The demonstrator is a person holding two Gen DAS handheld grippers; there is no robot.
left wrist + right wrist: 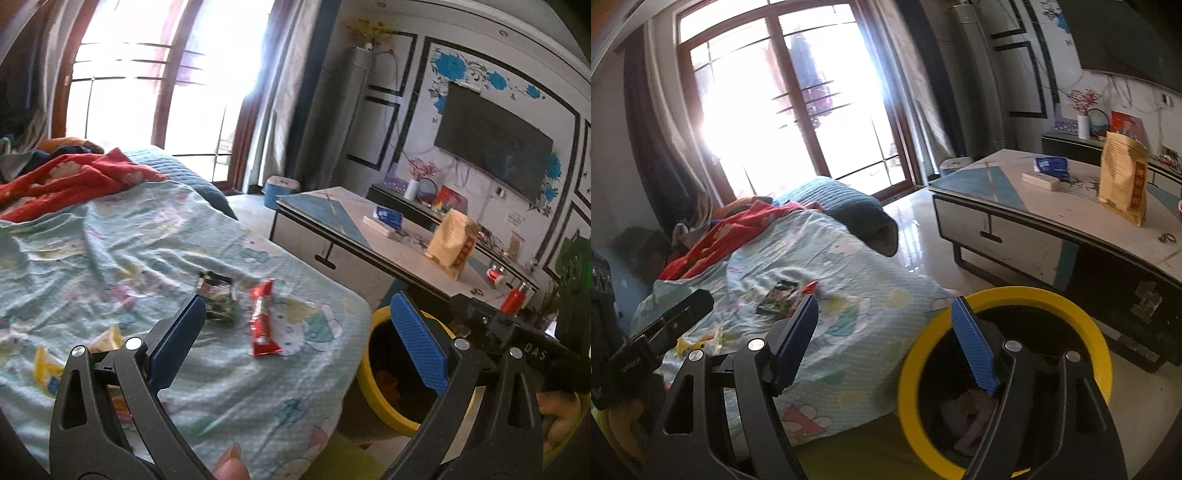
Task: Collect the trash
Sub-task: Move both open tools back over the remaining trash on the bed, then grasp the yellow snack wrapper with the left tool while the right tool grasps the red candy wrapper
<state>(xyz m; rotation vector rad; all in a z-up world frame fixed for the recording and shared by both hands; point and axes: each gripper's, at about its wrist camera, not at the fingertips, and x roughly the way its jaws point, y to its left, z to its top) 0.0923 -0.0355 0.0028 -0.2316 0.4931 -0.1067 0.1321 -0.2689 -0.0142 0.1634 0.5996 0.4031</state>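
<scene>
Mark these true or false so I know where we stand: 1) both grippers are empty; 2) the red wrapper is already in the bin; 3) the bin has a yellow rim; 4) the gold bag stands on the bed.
1) True: the left gripper and right gripper hold nothing, jaws apart.
2) False: the red wrapper lies on the bedsheet, beside a dark wrapper.
3) True: the bin has a yellow rim.
4) False: the gold bag stands on the low table.

On the bed [110,236] before me lie a red wrapper [263,320], a dark packet [218,301] just beside it, and yellow wrappers [105,338] nearer me.
</scene>
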